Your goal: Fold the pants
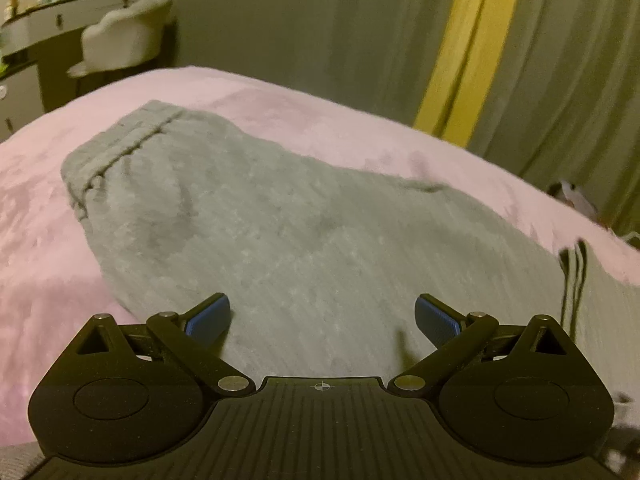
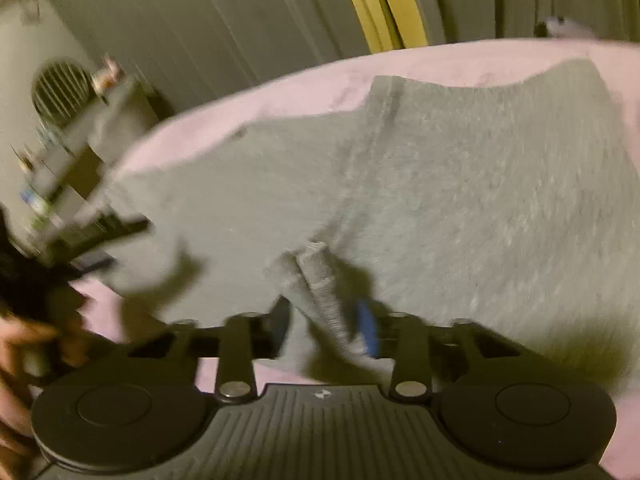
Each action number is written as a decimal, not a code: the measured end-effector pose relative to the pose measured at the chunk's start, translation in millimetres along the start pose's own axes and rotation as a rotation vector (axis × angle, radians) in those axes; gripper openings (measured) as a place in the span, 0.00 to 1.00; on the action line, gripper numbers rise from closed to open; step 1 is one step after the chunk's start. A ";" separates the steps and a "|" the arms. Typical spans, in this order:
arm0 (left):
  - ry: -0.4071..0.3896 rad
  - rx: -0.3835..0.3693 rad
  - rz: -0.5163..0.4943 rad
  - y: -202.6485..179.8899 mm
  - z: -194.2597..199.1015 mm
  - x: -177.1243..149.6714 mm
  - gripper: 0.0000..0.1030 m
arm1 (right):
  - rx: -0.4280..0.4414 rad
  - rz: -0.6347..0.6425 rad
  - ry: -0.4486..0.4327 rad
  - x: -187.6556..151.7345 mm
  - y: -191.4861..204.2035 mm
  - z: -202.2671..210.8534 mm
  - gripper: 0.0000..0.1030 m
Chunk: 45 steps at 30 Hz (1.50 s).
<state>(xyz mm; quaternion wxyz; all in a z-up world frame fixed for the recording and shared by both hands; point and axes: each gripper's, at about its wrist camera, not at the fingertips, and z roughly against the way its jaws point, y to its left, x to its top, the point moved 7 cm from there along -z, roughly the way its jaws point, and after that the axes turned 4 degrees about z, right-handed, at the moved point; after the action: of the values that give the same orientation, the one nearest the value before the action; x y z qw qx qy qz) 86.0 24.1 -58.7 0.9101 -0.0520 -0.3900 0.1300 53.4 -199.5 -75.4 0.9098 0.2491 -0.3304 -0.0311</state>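
Pants (image 2: 460,184) run lengthwise ahead of both hand-held grippers on the bed (image 1: 40,200). My right hand-held gripper (image 2: 326,330), nearer, straddles a raised fold, jaws parted, not pinching. Left hand-held gripper (image 1: 322,318) wide, empty.

The pants (image 1: 304,216) are grey knit cloth, matt and faintly ribbed, with a stitched seam. The bed cover (image 1: 40,184) beneath is pink plush, soft and slightly shiny. Both grippers are matt black plastic with small bright metal pins; the left gripper (image 1: 322,316) has blue ridged pads (image 1: 438,316).
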 end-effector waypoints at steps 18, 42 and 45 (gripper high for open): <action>0.044 0.001 -0.128 -13.4 -1.5 -10.7 0.99 | -0.196 -0.514 -0.164 -4.9 -87.0 56.4 0.95; 0.379 -0.411 -0.228 -189.7 -63.4 -37.2 0.72 | -0.511 -0.388 -0.166 6.3 -141.3 56.4 0.96; 0.403 -0.418 -0.202 -196.0 -80.0 -33.1 0.64 | -0.497 -0.433 -0.174 2.6 -149.4 50.3 0.96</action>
<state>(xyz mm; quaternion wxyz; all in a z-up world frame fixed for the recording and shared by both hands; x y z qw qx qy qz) 160.4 -172.8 -98.5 0.9470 -0.2237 -0.2233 -0.0572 40.5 -352.4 -111.5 0.8835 0.0806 -0.3285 -0.3241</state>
